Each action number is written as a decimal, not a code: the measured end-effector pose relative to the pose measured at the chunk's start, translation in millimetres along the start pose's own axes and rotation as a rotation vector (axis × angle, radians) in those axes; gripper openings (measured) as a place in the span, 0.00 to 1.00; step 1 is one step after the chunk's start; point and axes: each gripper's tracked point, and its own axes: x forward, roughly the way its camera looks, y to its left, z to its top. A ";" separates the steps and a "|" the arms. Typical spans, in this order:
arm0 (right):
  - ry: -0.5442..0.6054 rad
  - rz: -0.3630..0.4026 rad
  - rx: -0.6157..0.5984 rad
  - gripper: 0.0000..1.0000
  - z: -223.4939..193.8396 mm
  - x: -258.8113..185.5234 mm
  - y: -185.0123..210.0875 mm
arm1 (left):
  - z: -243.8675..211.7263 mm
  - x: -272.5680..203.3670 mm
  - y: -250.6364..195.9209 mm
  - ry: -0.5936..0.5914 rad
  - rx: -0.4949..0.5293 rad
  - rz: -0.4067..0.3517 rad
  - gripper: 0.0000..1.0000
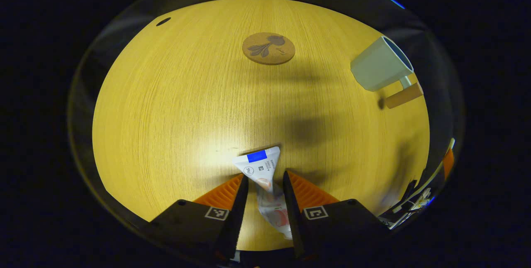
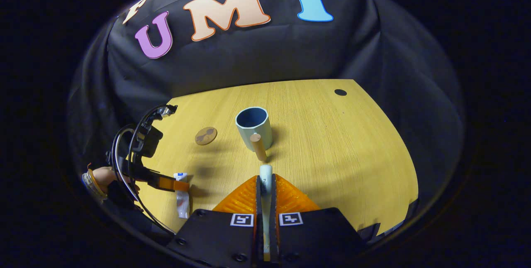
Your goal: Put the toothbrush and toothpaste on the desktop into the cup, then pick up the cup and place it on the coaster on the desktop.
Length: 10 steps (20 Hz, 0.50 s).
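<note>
2 grippers apart, coaster [image 2: 205, 135] left of cup [image 2: 254, 128]

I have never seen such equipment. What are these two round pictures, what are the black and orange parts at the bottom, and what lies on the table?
There is no robot here. A person holds a two-finger claw in each hand, and each claw carries a camera looking along its fingers.

In the left gripper view, the left claw straddles a toothpaste tube lying on the wooden table; whether it already pinches the tube is unclear. Farther off lie a round cork coaster and a pale cup with a wooden handle.

In the right gripper view, the right claw is closed on a toothbrush, in front of the cup. At the left, a hand holds the other claw.
</note>
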 end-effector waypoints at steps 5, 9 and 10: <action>-0.059 -0.006 0.012 0.08 31.0 0.1 -4.7 | -0.4 -1.4 4.9 -0.004 0.026 0.027 0.18; -0.128 0.008 0.045 0.08 57.8 4.6 -1.7 | 1.1 -1.4 5.4 -0.052 0.050 -0.016 0.09; -0.153 0.010 0.054 0.08 67.4 5.0 -3.4 | 1.4 -1.8 5.0 -0.062 0.029 -0.028 0.07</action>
